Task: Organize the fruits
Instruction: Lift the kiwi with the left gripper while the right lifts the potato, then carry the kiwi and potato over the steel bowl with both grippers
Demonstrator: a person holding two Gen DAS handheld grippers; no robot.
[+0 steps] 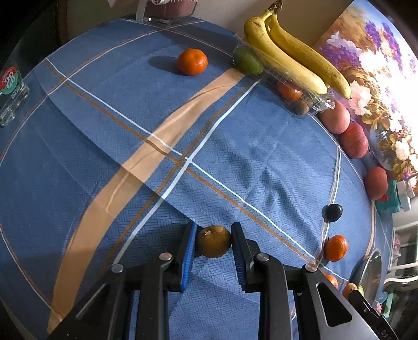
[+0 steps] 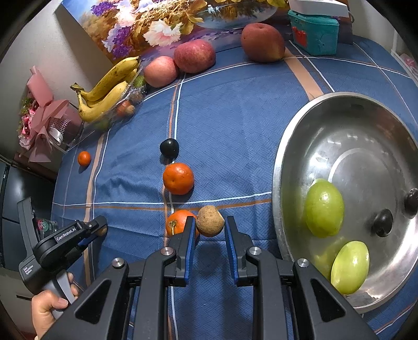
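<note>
My left gripper (image 1: pixel 213 242) is shut on a small brown round fruit (image 1: pixel 213 241) above the blue cloth; it also shows in the right wrist view (image 2: pixel 100 230). My right gripper (image 2: pixel 209 228) is shut on a rough brown fruit (image 2: pixel 209 221), just left of the steel bowl (image 2: pixel 292 146). The bowl holds two green fruits (image 2: pixel 324 208) (image 2: pixel 350 266) and two dark plums (image 2: pixel 382 222). On the cloth lie mandarins (image 2: pixel 178 178) (image 2: pixel 177 222) (image 2: pixel 84 158) (image 1: pixel 192 61) and a dark plum (image 2: pixel 169 147).
Bananas (image 1: pixel 287 52) rest on a clear plastic tray (image 1: pixel 295 86) holding more fruit. Apples (image 2: pixel 194 55) and a reddish pear (image 2: pixel 262 41) line the far edge by a flower painting (image 2: pixel 156 23). A glass (image 1: pixel 10 94), teal box (image 2: pixel 314 31) and pink bouquet (image 2: pixel 44 117) stand around.
</note>
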